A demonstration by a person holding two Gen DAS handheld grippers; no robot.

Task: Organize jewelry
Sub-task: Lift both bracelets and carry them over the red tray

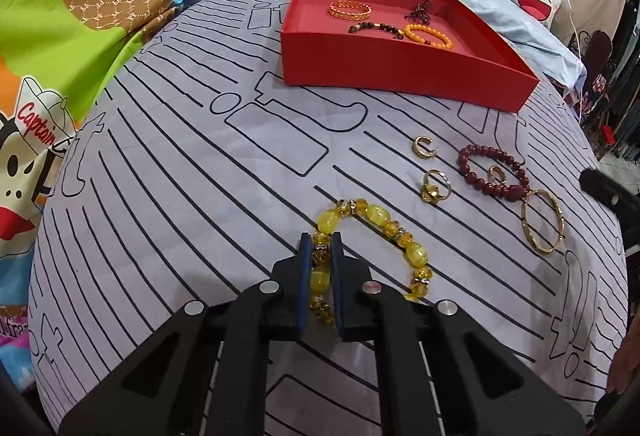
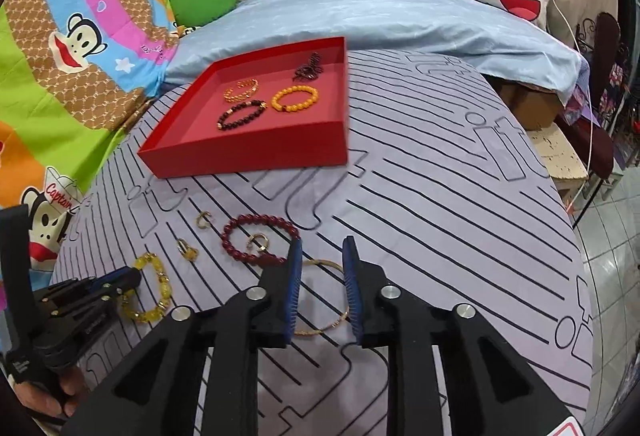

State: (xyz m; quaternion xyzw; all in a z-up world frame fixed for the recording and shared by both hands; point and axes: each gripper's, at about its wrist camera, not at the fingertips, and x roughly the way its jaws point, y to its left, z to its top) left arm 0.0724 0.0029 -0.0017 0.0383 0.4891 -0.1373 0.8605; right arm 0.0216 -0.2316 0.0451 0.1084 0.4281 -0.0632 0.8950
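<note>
The yellow bead bracelet [image 1: 370,248] lay on the striped sheet [image 1: 200,176], one side pinched between my left gripper [image 1: 321,241] pads. My right gripper [image 2: 320,248] stood spread over the gold bangle [image 2: 324,300], not touching. The red tray [image 1: 400,72] sat well beyond both.

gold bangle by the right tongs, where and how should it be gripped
Grip the thin rim of the gold bangle, coming from above. It lies flat on the striped cloth, so only the hoop's wire offers purchase: one finger inside the ring, one outside. The right tongs already stand open over it. Its far side seems to touch the red bracelet, so the near arc looks safer.
</note>
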